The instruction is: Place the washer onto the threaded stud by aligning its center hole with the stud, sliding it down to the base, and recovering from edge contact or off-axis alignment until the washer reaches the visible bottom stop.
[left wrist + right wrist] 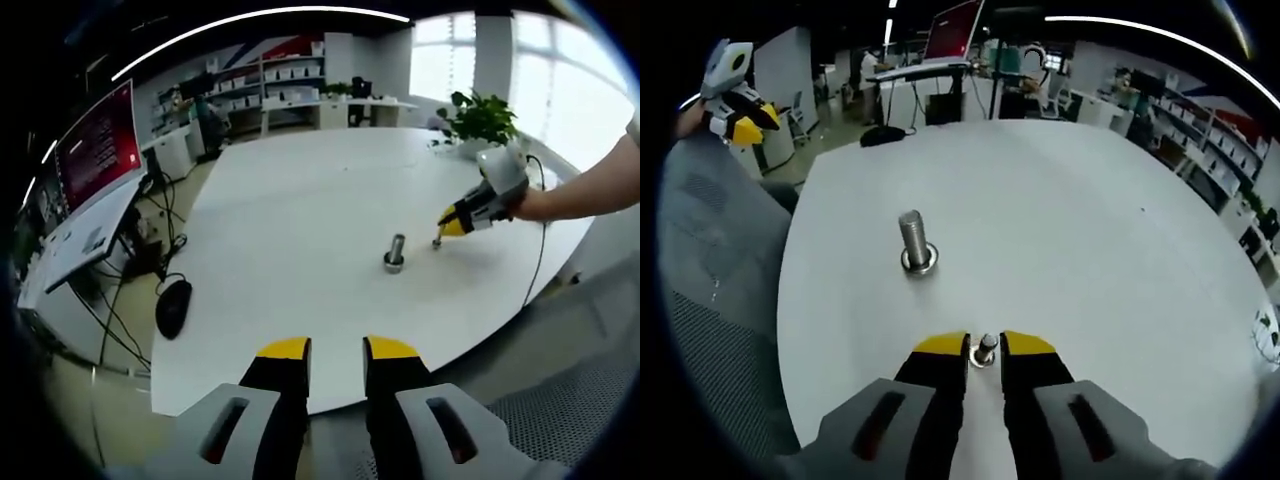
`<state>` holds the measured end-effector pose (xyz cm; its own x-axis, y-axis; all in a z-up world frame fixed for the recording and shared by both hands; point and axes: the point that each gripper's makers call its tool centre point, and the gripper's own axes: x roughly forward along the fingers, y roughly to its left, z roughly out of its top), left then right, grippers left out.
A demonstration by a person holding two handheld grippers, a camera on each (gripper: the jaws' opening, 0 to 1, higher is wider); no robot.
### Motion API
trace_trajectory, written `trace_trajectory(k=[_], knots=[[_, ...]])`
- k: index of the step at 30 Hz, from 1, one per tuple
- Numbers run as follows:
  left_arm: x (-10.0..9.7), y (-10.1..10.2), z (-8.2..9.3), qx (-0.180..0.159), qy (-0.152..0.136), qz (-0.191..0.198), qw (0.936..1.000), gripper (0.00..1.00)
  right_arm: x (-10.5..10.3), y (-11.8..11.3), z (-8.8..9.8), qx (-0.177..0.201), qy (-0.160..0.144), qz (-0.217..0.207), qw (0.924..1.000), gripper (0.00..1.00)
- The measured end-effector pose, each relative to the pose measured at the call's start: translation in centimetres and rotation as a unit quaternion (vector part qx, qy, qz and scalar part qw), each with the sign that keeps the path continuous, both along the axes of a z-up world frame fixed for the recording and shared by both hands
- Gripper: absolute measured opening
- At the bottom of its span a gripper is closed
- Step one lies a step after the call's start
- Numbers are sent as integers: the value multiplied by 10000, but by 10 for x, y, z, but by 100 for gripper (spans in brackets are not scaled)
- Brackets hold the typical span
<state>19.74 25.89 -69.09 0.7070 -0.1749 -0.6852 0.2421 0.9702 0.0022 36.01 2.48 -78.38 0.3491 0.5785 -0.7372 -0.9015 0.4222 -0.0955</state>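
Note:
A short threaded steel stud (pixel 395 250) (pixel 914 240) stands upright on a white round table (pixel 300 220) (pixel 1060 230), with a ring-shaped flange at its base. My right gripper (pixel 985 347) is low over the table on the near side of the stud, shut on a small metal washer (pixel 985 350) pinched between its yellow tips. From the left gripper view, that right gripper (pixel 440 235) is held by a hand just right of the stud, apart from it. My left gripper (pixel 337 350) (pixel 748 118) hangs off the table's edge, open, with nothing between its fingers.
A black cable (pixel 540 250) runs over the table's right edge. A potted plant (pixel 482 118) stands at the far side. A desk with a red screen (pixel 97 150) and a black object with cords (pixel 173 305) lie to the left. Grey carpet (pixel 710 280) borders the table.

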Motion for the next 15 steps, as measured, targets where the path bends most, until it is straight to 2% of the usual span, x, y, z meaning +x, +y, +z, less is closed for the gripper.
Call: trace_trajectory(k=[2, 11, 12, 15], knots=[[0, 0, 0, -3, 2, -3, 10000, 18, 1, -1, 2, 4, -80, -51, 10000, 22], [1, -1, 4, -80, -103, 21, 9999, 18, -10, -12, 29, 618, -16, -702, 9956, 28], [2, -1, 5, -92, -124, 17, 9999, 18, -15, -14, 35, 788, 29, -821, 9935, 29], [2, -2, 7, -135, -171, 15, 9998, 18, -34, -23, 47, 860, -189, -765, 9932, 32]])
